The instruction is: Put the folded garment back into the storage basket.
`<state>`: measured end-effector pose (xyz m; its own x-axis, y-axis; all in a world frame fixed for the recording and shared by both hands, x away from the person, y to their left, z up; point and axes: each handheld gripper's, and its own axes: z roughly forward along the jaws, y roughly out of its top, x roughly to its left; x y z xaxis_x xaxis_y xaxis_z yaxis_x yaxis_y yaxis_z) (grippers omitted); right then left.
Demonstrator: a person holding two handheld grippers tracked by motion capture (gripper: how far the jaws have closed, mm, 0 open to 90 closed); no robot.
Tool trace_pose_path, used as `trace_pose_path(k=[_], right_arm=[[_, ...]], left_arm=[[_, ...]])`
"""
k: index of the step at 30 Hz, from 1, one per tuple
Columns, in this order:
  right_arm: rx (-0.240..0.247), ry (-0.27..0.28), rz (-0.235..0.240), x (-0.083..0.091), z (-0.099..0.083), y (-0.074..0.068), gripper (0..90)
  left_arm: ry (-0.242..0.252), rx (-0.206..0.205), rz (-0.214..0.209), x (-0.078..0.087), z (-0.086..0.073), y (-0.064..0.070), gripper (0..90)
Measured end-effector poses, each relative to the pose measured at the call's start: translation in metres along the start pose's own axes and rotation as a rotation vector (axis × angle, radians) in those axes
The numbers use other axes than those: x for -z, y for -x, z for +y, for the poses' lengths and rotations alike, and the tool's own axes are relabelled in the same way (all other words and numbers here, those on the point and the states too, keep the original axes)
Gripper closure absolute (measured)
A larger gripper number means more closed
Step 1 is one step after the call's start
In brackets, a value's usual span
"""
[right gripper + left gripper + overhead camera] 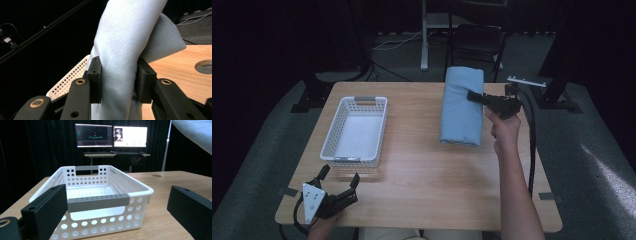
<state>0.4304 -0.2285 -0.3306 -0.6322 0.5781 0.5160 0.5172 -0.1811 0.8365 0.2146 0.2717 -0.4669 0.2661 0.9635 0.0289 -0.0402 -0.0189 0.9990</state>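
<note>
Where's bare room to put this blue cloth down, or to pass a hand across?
Bare wood lies between the white basket and the folded blue cloth, and across the near edge between the left tongs and the right forearm. The basket's inside is bare too. The right tongs crowd the cloth's far right.

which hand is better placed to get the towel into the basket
Right, most likely. The right hand-held gripper is already shut on the towel, cloth pinched between its jaws. The left hand-held gripper sits open and empty at the basket's near end, far from the towel.
</note>
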Motion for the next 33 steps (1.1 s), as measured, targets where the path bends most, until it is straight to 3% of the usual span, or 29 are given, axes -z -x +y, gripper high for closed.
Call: trace_pose_path(k=[18,33], right_arm=[[-0.02,-0.017,0.051,-0.042,-0.008,-0.006,63.1],[-0.006,-0.014,0.086,-0.071,-0.01,-0.025,63.0]], left_arm=[[-0.004,-0.003,0.018,0.0,0.0,0.0,4.4],[-0.005,-0.003,0.044,0.0,0.0,0.001,4.4]])
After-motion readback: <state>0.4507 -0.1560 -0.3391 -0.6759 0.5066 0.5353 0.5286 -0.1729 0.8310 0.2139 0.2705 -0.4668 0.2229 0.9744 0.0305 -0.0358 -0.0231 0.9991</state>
